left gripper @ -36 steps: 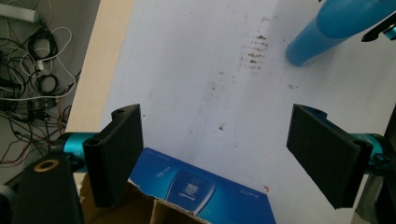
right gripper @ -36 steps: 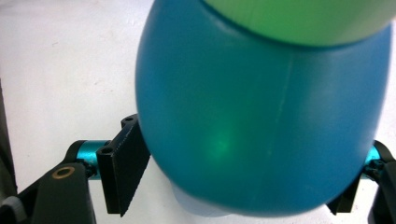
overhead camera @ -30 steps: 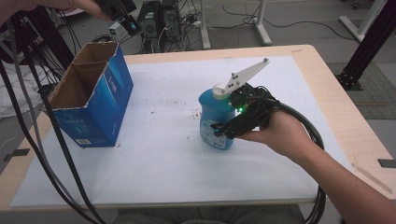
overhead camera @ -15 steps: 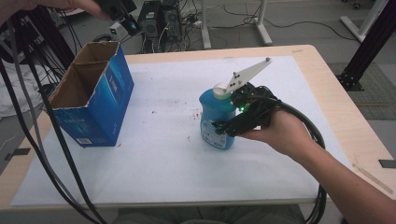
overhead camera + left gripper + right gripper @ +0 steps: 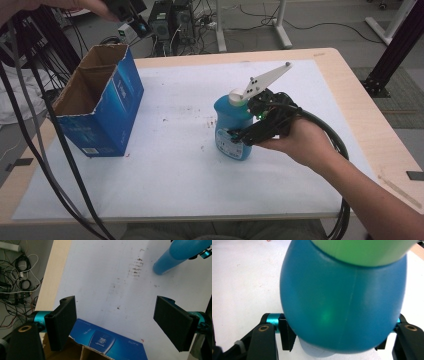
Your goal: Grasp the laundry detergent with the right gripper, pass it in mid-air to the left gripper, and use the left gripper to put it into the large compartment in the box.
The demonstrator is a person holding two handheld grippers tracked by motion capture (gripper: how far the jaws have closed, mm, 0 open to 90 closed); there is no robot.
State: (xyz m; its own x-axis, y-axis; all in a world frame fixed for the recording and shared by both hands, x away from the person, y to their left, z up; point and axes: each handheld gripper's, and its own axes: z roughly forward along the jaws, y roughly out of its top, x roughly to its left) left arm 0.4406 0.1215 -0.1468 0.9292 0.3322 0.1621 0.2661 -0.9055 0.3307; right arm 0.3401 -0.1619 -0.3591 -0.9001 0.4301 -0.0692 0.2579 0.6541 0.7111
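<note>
Blue bottle [image 5: 231, 127] stands upright on the white surface [image 5: 165, 165], my right tongs [image 5: 240, 136] clamped on it; my left tongs [image 5: 115, 325] spread wide above the cardboard box [image 5: 95, 107].

Wooden table [image 5: 350, 90], white mat [image 5: 165, 165], grey floor [image 5: 320, 30]

lab, cables [image 5: 35, 125], electronics [image 5: 167, 20] (floor clutter)

Upright blue bottle [image 5: 232, 127]; white cap
</note>
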